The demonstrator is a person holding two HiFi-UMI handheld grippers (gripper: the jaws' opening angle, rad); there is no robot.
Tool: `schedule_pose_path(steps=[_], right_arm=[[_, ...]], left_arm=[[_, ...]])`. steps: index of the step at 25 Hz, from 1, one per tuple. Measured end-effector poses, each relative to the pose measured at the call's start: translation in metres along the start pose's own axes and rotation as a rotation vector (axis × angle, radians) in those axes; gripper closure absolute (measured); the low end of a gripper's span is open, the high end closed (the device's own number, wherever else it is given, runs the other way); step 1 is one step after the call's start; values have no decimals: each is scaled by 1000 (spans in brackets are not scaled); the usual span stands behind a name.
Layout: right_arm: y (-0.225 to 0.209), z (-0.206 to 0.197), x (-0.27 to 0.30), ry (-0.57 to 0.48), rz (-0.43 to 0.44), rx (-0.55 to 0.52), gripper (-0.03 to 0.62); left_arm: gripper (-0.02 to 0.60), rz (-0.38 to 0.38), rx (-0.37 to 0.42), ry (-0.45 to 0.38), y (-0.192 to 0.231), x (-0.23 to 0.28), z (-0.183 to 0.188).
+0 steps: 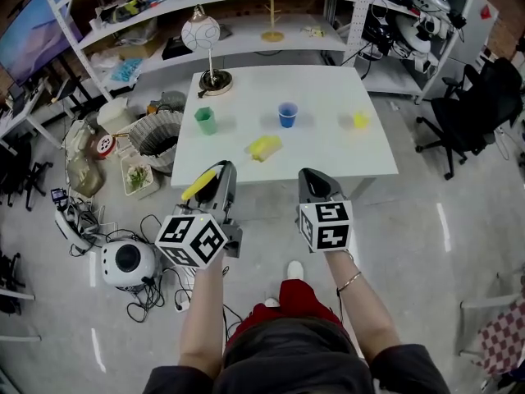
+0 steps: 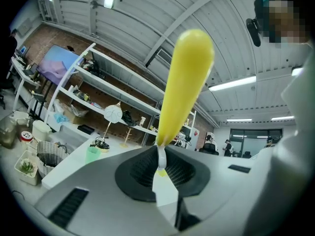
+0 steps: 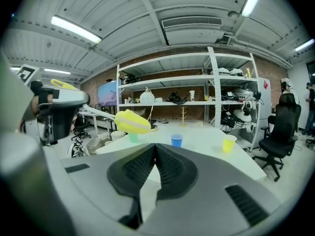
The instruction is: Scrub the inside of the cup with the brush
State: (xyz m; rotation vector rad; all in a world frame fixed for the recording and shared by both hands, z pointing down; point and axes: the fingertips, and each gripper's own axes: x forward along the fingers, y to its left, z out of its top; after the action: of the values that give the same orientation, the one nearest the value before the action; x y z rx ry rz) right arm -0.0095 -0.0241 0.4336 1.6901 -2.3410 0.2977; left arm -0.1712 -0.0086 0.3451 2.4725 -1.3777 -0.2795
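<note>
Left tool [image 1: 220, 175] clamped on a yellow brush handle [image 2: 184, 82]; right tool [image 1: 312, 177] closed, empty, both short of the table [image 1: 361, 158].

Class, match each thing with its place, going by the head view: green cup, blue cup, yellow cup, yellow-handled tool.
Things:
1. green cup
2. blue cup
3. yellow cup
4. yellow-handled tool

Places:
A. middle of the table
B. clamped in the left hand-held gripper
C. right part of the table
D. left part of the table

Pairs: 1-D; 2-A; 3-C; 4-B
</note>
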Motion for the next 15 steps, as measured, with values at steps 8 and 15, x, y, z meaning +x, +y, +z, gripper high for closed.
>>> schedule_pose_path(steps=[8, 15], right_arm=[[-34, 5, 62, 30, -5, -12, 576], [-64, 6, 110, 59, 26, -22, 576]], left_arm=[[540, 65, -15, -6, 32, 50, 0], [540, 104, -24, -8, 46, 95, -2]])
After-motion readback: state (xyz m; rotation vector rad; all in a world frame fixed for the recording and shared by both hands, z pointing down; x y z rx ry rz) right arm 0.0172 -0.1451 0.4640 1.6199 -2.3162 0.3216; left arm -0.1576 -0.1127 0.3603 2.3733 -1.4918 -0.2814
